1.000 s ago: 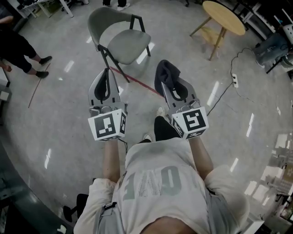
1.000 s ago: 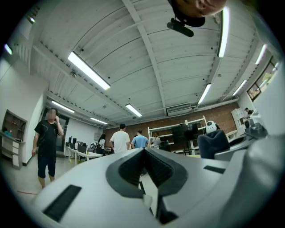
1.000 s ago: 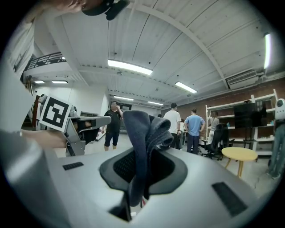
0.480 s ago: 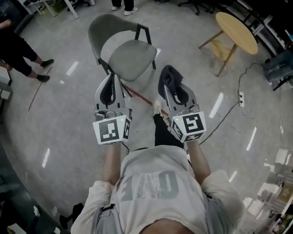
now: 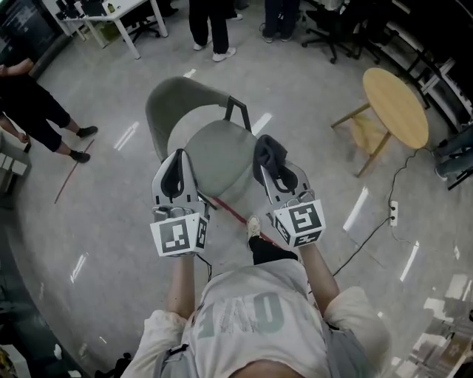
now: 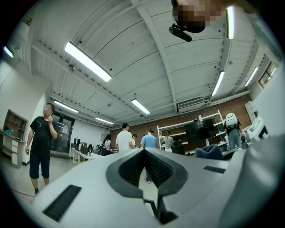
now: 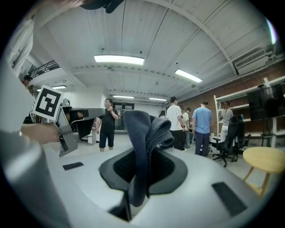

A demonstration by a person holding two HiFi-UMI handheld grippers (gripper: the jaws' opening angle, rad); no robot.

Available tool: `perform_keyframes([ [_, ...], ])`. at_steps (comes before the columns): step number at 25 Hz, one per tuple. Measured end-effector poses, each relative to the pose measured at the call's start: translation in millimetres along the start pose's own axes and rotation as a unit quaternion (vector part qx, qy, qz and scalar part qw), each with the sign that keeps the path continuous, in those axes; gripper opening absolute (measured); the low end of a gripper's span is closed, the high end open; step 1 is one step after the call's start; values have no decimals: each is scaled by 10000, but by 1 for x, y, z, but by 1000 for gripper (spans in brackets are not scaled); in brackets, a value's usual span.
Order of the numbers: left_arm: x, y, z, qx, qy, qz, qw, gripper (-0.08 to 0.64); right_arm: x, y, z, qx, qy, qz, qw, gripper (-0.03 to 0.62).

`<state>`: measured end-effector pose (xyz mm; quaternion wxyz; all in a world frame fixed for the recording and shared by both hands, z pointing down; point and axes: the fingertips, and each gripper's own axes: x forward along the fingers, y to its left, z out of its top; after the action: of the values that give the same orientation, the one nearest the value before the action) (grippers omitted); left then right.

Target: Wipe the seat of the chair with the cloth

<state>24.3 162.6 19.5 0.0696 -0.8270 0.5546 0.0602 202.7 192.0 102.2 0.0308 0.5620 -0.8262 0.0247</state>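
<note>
Tightly pinched between the right gripper's (image 7: 143,153) pressed jaws is the dark blue-grey cloth (image 7: 144,131), its folded bulk standing up above the fingertips; in the head view that cloth (image 5: 267,150) sits just right of centre, over the right edge of the chair seat (image 5: 214,159). The left gripper (image 6: 143,156) has its ribbed jaws brought together at the tips with nothing between them, and in the head view it (image 5: 175,166) hovers over the seat's left edge. The grey padded chair (image 5: 166,111) with black legs stands at the frame's centre on a glossy grey floor (image 5: 103,221) that reflects strip lights. A red line (image 5: 230,213) on the floor runs under the seat's near edge. A round wooden table (image 5: 397,107) stands at the right, and a black cable (image 5: 369,230) trails lower right. Several people (image 5: 208,22) stand along the top edge, one more (image 5: 33,118) at the left. A white ribbed ceiling (image 6: 133,49) with tube lights fills the upper gripper views.
</note>
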Motion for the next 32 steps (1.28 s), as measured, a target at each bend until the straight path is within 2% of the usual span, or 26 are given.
perform_keyframes([
  [5,75,17,2,-21,-78,164,9998,15,63,-38,25,-91,-21,223,9997,49],
  [10,117,25,-7,-92,-37,302,9995,15,102,-59,31,-157,27,430,9989,49],
  [16,138,36,-12,-148,38,255,9996,15,128,-52,38,-160,75,577,9982,49],
  [21,166,35,-13,-183,7,152,9997,15,145,-62,46,-303,84,595,9977,49],
  [27,182,54,-4,-152,-43,52,9999,15,174,-60,59,-207,15,506,9985,49],
  [32,183,73,-12,-137,-34,93,9999,15,198,-42,55,-181,33,638,9978,49],
])
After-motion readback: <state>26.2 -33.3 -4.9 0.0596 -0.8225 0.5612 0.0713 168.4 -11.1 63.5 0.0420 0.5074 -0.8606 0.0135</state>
